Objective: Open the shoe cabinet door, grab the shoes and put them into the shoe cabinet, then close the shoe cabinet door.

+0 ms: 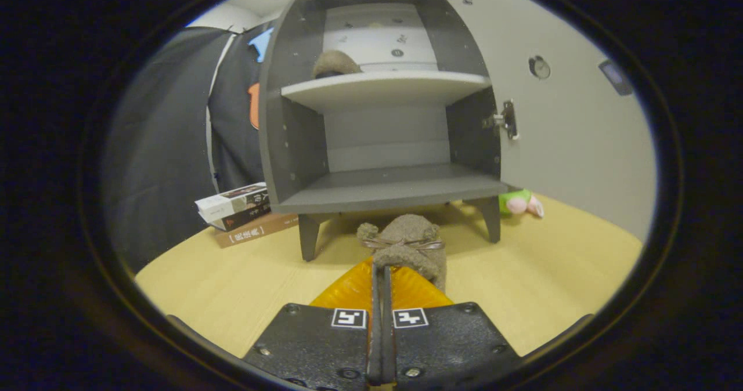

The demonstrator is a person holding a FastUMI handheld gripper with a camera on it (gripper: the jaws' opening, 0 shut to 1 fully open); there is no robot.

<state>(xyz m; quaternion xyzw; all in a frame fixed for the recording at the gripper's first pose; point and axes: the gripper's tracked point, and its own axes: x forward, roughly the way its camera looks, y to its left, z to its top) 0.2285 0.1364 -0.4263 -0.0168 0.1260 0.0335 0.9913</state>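
**Op:** Logging status. I have the tongs [381,275] pressed together on the brown fuzzy shoe [406,246], pinching its near edge. The shoe hangs just ahead of the fingers, in front of the cabinet's [383,188] legs and a little above the surface [232,286], as far as I can judge.

**Obs:** Is the door dealt with?

**Op:** Door [569,118] is swung wide to the right, hinge [508,119] exposed, both shelves reachable. I read the opening step as done.

**Obs:** What's inside already?

**Op:** A brown rounded lump on the upper shelf [383,86], left side. Probably the matching shoe [335,64]; it sits far back and small in this lens, so I hedge on that. The lower shelf [395,185] carries nothing I can see.

**Obs:** Why grip at the edge?

**Op:** My guess: the soft upper gives the fingers a thin lip to close on, and the toe, with its little bow, points at the cabinet, so it can go in nose first.

**Obs:** Next requirement?

**Op:** Raise the shoe above a shelf lip, then push it in. Risk: the soft fabric slipping out of a narrow pinch.

**Obs:** Clutter?

**Op:** Stacked books [238,205] left of the cabinet, a pink and green plush toy [521,203] by its right leg. Both are off the path.
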